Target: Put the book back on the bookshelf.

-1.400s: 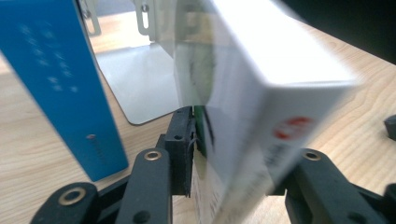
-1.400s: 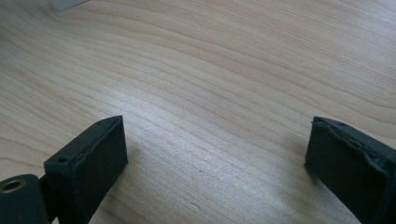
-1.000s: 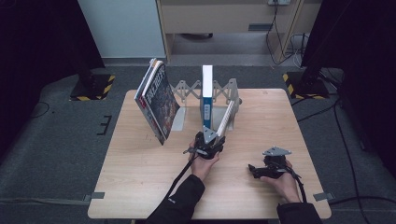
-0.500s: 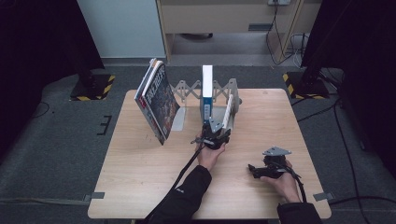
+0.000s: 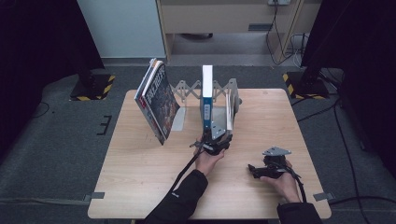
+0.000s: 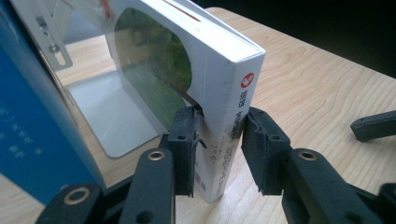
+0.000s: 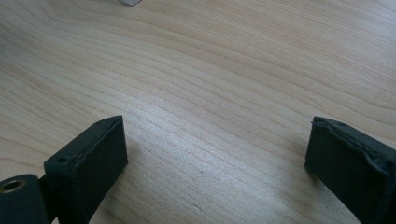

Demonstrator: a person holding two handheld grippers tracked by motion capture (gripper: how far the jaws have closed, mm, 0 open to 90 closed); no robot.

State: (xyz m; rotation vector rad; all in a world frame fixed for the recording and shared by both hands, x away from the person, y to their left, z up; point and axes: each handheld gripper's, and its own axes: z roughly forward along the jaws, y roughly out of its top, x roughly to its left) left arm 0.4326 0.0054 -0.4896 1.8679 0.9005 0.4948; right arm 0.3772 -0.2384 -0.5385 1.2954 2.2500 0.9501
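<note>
the left gripper reaches forward and pinches the white book at its spine; the right gripper rests low over the table, jaws spread.

From above the near edge we look forward and down on the whole bench, while both tongs cameras sit close over that same wood.
</note>
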